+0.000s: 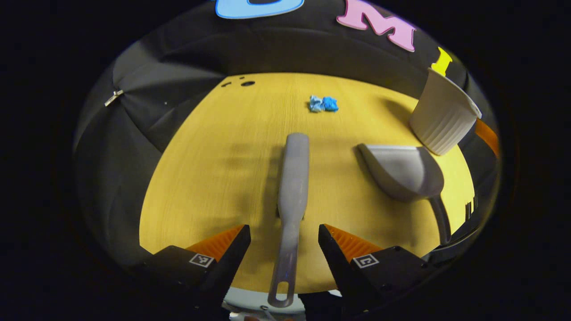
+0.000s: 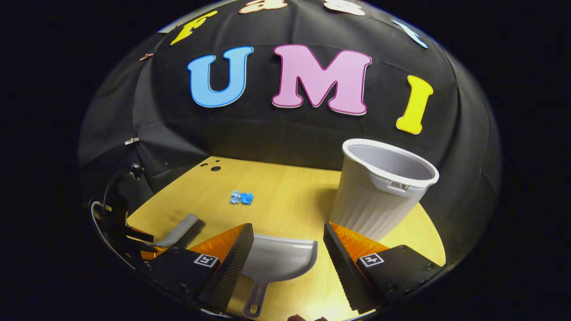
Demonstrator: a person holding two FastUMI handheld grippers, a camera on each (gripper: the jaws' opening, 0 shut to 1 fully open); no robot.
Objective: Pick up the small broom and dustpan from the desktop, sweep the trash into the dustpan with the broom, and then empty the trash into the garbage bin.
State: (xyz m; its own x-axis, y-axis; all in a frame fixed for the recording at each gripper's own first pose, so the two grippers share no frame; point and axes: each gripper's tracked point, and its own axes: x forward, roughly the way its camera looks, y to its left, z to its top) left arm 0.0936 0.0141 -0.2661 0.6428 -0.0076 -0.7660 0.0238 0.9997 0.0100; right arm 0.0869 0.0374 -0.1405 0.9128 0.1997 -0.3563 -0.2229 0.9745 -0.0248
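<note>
- The left tongs (image 1: 284, 234) stood wide apart, straddling the slim handle of the small grey plastic broom (image 1: 292, 187) without touching it; the broom lay flat on the yellow wooden counter (image 1: 214, 178), bristles pointing away. It looked light and stiff, probably slick, so the narrow handle seemed the place to grip.
- The right tongs (image 2: 287, 234) were likewise spread wide, holding nothing, with the grey plastic dustpan (image 2: 276, 261) lying between them; its thin handle looked the best hold, the scoop being too broad.
- Farther off lay the crumpled blue paper trash (image 1: 324, 104), soft and feather-light.
- Beyond the dustpan stood the white ribbed plastic garbage bin (image 2: 379, 196), upright.
</note>
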